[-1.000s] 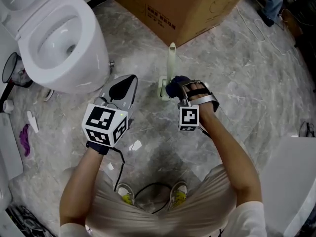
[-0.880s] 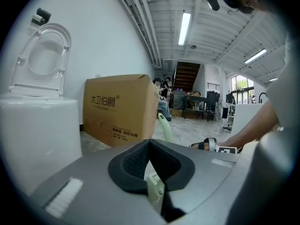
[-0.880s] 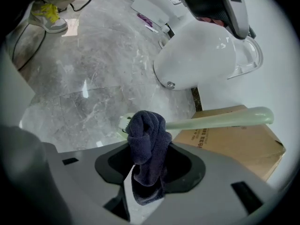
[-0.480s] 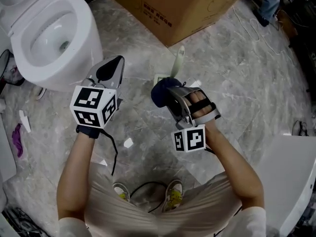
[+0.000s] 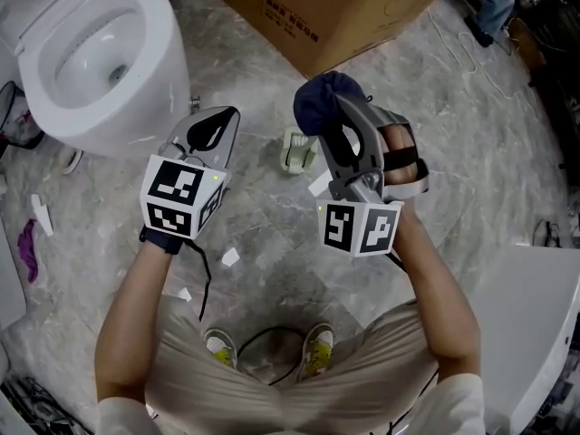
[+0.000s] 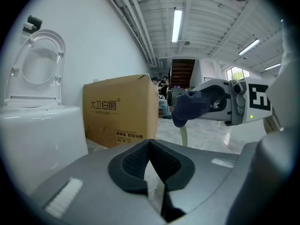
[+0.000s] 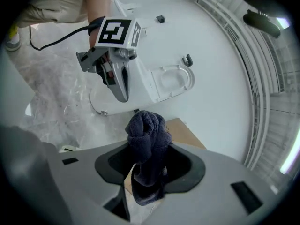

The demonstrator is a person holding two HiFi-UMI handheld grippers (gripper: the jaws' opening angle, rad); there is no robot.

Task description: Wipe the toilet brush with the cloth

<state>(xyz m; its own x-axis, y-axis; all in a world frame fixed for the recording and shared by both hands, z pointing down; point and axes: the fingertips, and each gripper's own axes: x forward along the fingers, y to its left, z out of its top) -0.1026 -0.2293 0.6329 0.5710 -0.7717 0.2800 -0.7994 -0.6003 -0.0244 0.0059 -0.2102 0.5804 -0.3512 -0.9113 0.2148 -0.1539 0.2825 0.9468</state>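
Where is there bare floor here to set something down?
The widest bare floor lies at right, between the cardboard box and the white fixture. It is crowded around the brush holder between toilet and box; paper scraps dot the middle.

My right gripper [image 5: 343, 116] and the cloth [image 5: 317, 98] it clamps cover the handle of the toilet brush [image 5: 297, 150] in the head view; only its base shows. Beyond the brush, the cardboard box [image 5: 335, 12] runs off the top edge, its print too small to read. Left of the brush, the toilet [image 5: 91, 53] is cut off too.
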